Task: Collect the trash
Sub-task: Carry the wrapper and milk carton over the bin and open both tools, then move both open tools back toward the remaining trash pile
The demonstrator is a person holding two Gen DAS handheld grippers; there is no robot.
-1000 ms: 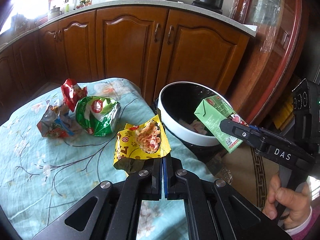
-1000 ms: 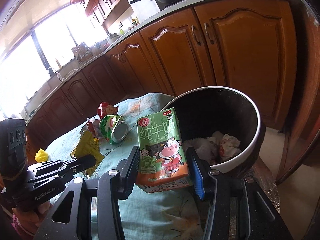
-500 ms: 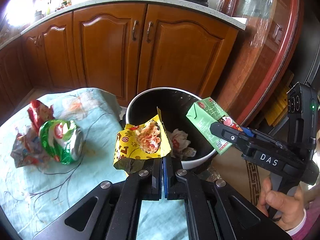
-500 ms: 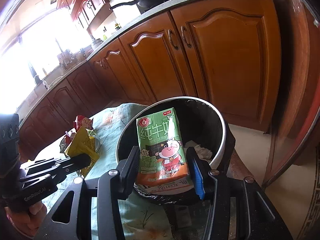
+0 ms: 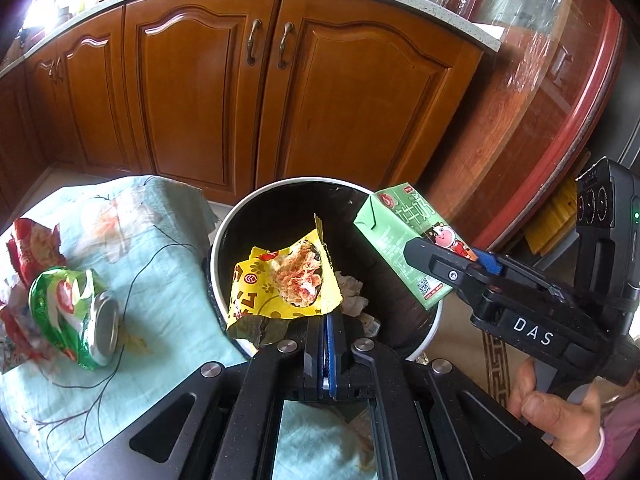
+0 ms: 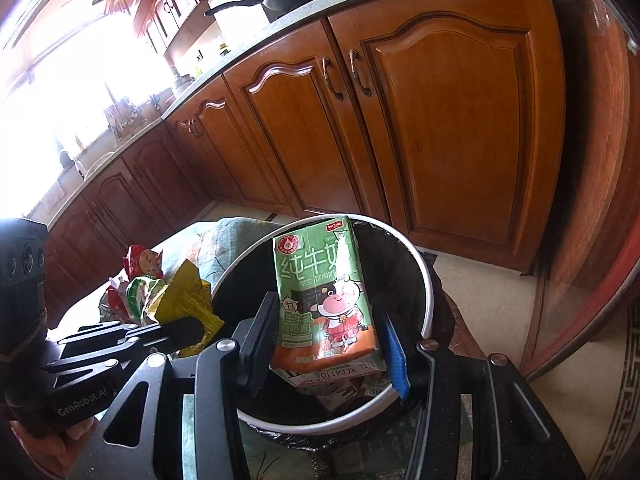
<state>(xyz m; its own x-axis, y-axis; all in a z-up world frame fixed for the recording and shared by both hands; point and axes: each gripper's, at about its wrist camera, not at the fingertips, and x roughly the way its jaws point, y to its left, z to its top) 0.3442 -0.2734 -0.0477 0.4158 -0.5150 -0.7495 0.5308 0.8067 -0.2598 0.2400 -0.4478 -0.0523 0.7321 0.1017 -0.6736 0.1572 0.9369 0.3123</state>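
Left hand-held gripper [image 5: 326, 316] pinches a yellow wrapper [image 5: 286, 284] above the bin [image 5: 224, 224]; right hand-held gripper [image 6: 326, 334] clamps a green milk carton [image 6: 324, 292] over it.

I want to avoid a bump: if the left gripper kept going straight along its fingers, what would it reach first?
Probably the bin's dark inside. The left gripper, shut on the yellow wrapper, points down into the opening, with crumpled paper at the bottom. The carton sits off to the right, apparently outside that line; depth is unclear.

bin [image 5: 224, 236] floor hidden by yellow wrapper [image 5: 284, 284], red wrapper [image 5: 28, 240] cropped
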